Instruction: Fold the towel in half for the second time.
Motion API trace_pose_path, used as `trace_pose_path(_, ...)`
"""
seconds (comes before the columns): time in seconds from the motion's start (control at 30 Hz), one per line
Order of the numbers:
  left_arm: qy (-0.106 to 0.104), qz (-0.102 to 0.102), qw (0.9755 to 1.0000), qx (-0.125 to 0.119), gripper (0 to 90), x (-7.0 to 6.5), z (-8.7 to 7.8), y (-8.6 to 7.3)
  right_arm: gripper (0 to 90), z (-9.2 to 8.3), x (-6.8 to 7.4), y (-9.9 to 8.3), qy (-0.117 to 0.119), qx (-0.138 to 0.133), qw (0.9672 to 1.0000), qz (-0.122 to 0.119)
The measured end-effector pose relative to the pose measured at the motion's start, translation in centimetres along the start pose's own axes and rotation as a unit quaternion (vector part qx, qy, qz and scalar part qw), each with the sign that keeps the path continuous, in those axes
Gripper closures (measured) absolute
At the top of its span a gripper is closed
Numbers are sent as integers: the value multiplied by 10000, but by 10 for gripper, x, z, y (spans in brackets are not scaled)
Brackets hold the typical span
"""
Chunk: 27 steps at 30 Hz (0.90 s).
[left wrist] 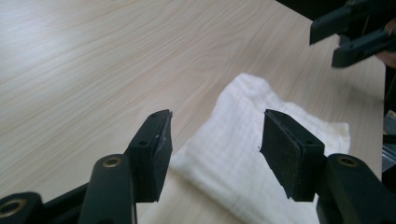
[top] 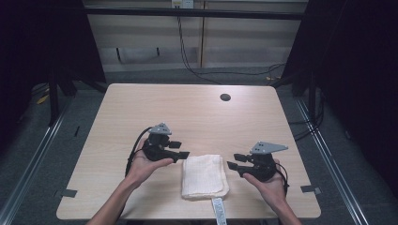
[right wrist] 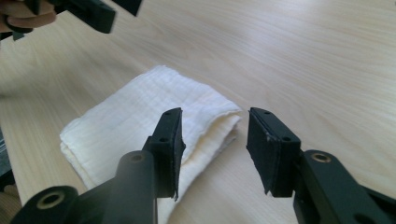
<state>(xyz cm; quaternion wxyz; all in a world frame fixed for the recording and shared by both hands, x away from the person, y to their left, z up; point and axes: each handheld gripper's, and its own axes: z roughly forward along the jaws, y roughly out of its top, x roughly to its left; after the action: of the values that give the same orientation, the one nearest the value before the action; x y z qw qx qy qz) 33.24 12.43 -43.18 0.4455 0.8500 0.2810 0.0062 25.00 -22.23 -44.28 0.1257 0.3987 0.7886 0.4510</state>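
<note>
The left gripper [top: 184, 149] is held spread just left of one folded cloth [top: 204, 176], with nothing pinched. The right gripper [top: 234, 161] is spread too, just right of the cloth, also empty. The cloth is cream-white, finely woven, folded in several layers, and lies flat on the table [top: 141, 108]. Two grippers are counted.

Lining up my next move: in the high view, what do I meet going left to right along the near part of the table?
Left gripper, jaws open and empty → folded white cloth lying flat on the table → right gripper, jaws open and empty.
</note>
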Motion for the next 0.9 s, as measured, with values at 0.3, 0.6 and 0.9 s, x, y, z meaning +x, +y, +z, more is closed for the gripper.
trace_pose_path(0.3, 257, -269, 9993, 5, 268, 7, -30, -39, 453, -24, -24, -11, -230, -198, 9992, 253)
trace_pose_path(0.6, 590, -629, 9961, -195, 193, 16, -69, -76, 404, -46, -39, -31, -516, -268, 9971, 481)
trace_pose_path(0.9, 874, -981, 9910, -266, 174, 22, -98, -115, 379, -50, -50, -50, -807, -260, 9939, 703)
